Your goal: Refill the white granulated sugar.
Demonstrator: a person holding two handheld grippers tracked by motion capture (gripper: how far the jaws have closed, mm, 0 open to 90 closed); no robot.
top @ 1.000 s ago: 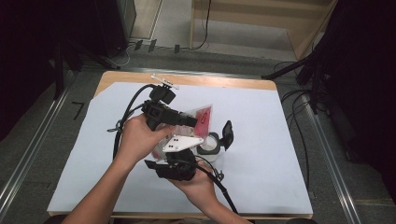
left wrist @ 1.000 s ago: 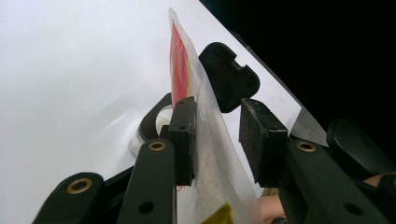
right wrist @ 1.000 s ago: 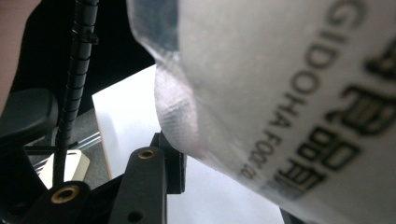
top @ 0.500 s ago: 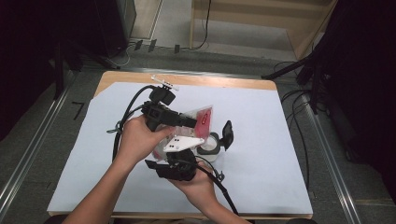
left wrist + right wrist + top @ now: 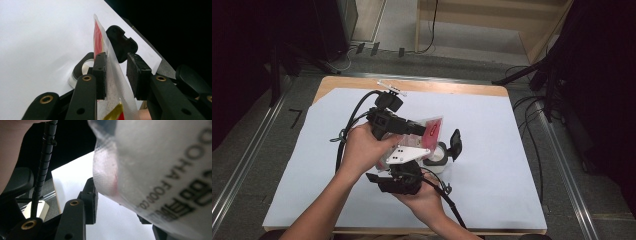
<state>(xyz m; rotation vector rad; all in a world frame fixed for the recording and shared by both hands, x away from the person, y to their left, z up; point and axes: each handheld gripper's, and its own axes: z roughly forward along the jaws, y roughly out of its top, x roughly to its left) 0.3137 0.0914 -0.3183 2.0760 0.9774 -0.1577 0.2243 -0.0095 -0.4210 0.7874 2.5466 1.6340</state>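
At the middle of the tabletop (image 5: pixel 492 130), over its white sheet, both hands crowd together around a clear pouch (image 5: pixel 430 129) with a red panel, held up off the surface. The left gripper (image 5: pixel 414 129) comes in from the left, and in the left gripper view its fingers (image 5: pixel 100 75) stand a little apart with the pouch's ribbed edge (image 5: pixel 113 75) between them, lying against the left pad while a gap shows to the right one. The right gripper (image 5: pixel 398 179) sits lower, cradled in the right hand (image 5: pixel 424 197); its grey plate covers its tips from above, and in the right gripper view the pouch (image 5: pixel 160 167) looms blurred and cut off across the frame, hiding one finger, so I cannot tell whether it's spread or pinching — possibly it has the lower edge. Just beside the pouch, a white round container (image 5: pixel 438 157) with an open black flip lid (image 5: pixel 455 141) rests on the sheet, partly hidden behind the grey plate. Black cables (image 5: pixel 349 127) loop off to the left.
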